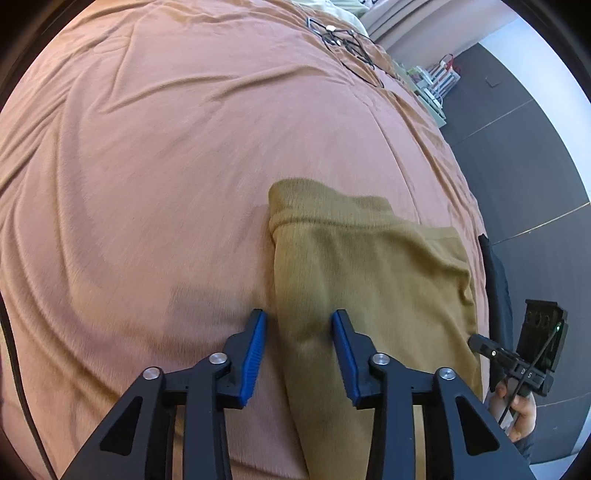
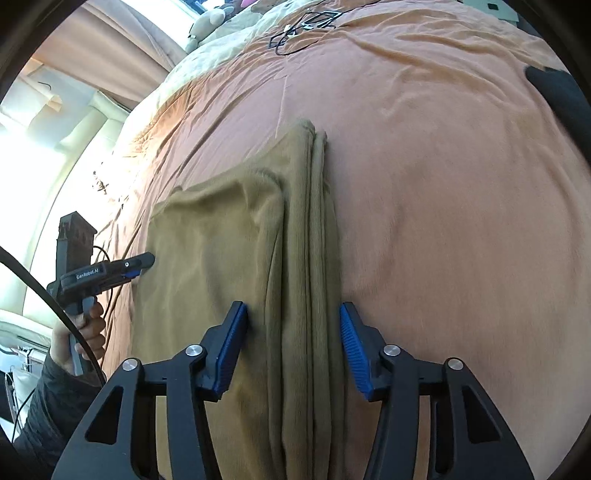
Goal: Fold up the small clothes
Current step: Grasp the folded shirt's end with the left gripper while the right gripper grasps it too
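Note:
An olive-brown ribbed garment lies folded on a salmon bedspread. In the left wrist view my left gripper is open and straddles the garment's left folded edge; the blue pads do not press it. In the right wrist view my right gripper is open astride the stacked folds along the garment's right edge. A hand holds the left gripper at the garment's left side, and the right gripper shows at the bed's edge.
Black cables lie at the bed's far end, near a cream blanket and a plush toy. A black item lies on the bedspread at far right. Dark floor and a rack border the bed.

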`<state>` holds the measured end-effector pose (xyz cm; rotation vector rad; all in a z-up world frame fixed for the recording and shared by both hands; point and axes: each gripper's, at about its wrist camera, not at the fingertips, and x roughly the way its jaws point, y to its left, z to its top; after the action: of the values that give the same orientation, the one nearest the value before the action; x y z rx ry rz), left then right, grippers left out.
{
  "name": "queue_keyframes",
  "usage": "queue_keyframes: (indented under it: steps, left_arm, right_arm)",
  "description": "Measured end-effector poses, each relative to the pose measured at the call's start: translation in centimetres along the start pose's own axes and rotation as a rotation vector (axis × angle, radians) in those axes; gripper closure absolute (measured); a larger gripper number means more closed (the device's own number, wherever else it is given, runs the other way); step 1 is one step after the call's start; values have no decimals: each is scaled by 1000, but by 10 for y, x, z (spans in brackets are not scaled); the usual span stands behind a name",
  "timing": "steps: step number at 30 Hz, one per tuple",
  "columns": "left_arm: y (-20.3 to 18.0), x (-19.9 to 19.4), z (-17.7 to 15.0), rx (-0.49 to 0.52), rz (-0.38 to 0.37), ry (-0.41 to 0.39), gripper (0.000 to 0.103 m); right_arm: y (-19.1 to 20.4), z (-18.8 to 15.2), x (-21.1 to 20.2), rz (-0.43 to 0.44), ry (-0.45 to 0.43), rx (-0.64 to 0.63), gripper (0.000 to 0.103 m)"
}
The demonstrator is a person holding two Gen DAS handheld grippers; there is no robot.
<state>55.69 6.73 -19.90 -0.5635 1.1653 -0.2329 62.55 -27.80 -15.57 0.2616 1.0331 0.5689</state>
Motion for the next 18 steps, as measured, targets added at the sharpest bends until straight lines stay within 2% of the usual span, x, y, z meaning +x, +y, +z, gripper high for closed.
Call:
queue_keyframes:
  steps: [2, 7, 11, 15, 18]
  left_arm:
    - [1, 3, 5, 1, -12, -5, 72]
    - [5, 13, 20, -19, -58, -19, 77]
    - [5, 18, 29, -30, -68, -27, 86]
    - [-4, 13, 29, -11, -42, -45, 94]
    - [-10, -1, 28, -2, -49, -74, 95]
  right_arm:
    - [2, 8, 9, -1, 4, -11, 59]
    - [6, 27, 30, 25, 1, -25, 61]
    - [6, 44, 48, 28, 6, -27, 69]
    - [19, 51, 59, -7, 17, -86, 87]
    - [33, 48, 49, -41, -16, -130, 90]
